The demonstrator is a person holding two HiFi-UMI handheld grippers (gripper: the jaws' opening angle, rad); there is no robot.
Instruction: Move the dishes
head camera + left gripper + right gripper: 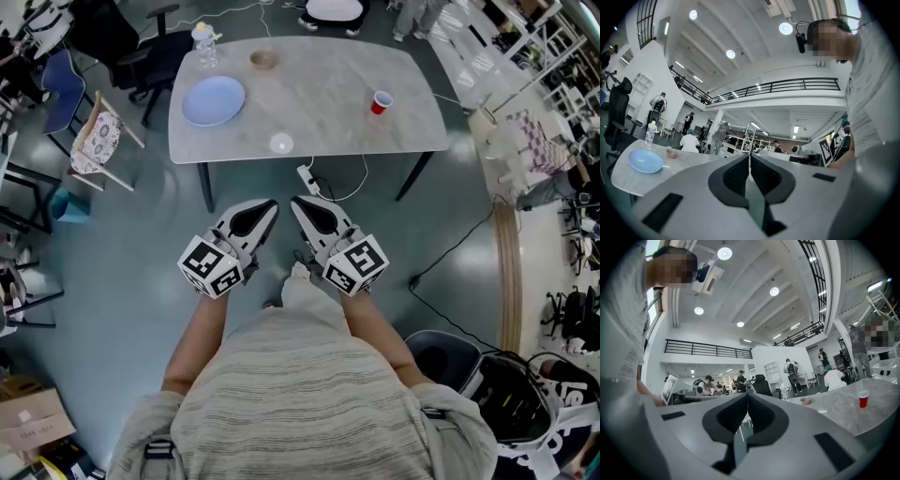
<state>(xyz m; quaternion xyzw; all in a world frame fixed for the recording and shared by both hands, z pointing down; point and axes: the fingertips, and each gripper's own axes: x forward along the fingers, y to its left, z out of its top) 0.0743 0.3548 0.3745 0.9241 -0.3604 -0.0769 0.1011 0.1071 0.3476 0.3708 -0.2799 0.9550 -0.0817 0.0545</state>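
While both tools hung close to the person's chest at the lower middle of the head view, the left tongs (269,205) and the right tongs (296,202) were each pressed shut with nothing between them. Their tips were just beside each other above the floor, and each one's own view confirmed the closure. Beyond them, in the upper half of the frame, stood the worktop (328,127), well apart from both tongs. At its near edge lay a small pale round dish (280,143), with the blue plate (213,100) up and to the left of it and a red cup (381,102) toward the right. Farthest off, by the top edge, sat a small brown bowl (263,59) and a water bottle (204,44). The plate looked stiff, smooth and shallow. It was probably slippery, and breakable if ceramic, so its raised rim seemed the place to pinch, one side above and one below. The bowl looked light, and its wall, taken over the lip, seemed the best hold.
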